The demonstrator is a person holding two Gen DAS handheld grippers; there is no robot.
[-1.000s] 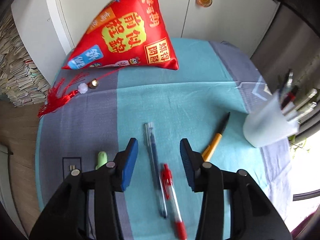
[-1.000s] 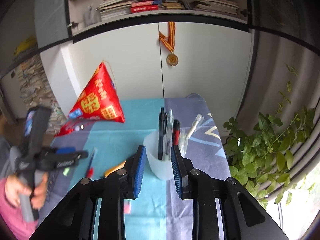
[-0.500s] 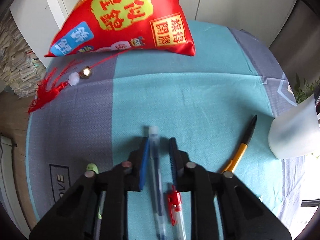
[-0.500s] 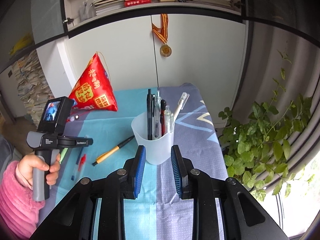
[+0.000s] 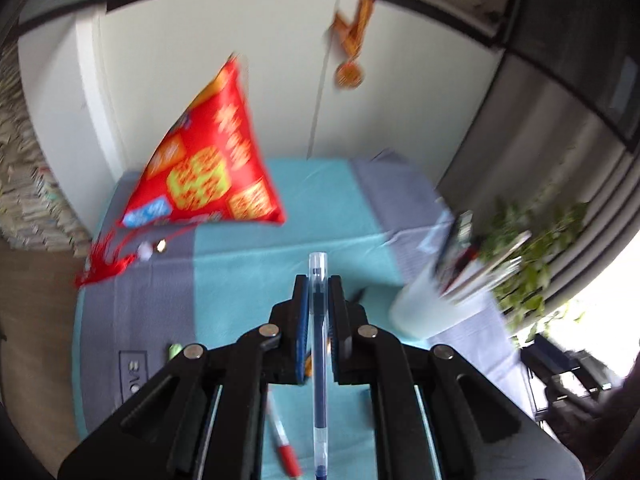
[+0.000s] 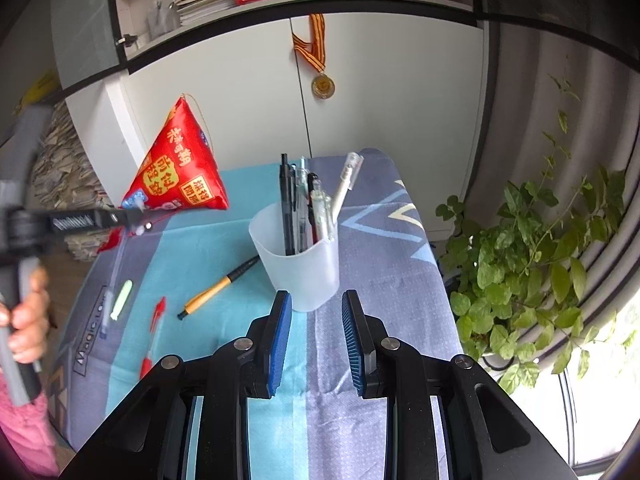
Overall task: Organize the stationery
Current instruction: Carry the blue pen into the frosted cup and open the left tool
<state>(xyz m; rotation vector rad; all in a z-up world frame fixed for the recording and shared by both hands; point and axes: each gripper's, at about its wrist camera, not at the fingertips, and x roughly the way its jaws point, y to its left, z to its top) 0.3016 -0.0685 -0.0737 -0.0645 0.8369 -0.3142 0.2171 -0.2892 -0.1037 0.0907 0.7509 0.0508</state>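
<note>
My left gripper [image 5: 319, 280] is shut on a blue gel pen [image 5: 319, 344], held clear above the teal and grey cloth [image 5: 248, 280]; the pen lies lengthwise between the pads, its clear cap sticking out past the tips. The view is motion-blurred. Below lie a red pen [image 5: 282, 438] and a green highlighter [image 5: 174, 350]. A frosted pen cup [image 6: 300, 264] holds several pens. My right gripper [image 6: 316, 300] hangs open just in front of the cup, nothing between its fingers. An orange pen [image 6: 220, 286], the red pen [image 6: 154, 332] and the green highlighter [image 6: 121, 300] lie left of the cup.
A red triangular cushion [image 6: 176, 176] with a tassel sits at the table's back left. A leafy plant [image 6: 540, 240] stands off the right edge. White cabinet doors with a hanging medal [image 6: 323, 86] close the back. A person's hand [image 6: 24, 320] in a pink sleeve holds the left gripper [image 6: 100, 218].
The left jaws closed on the blue pen and lifted it off the cloth, the view swinging up toward the cabinet. The right gripper sank slightly toward the cup, still open.
</note>
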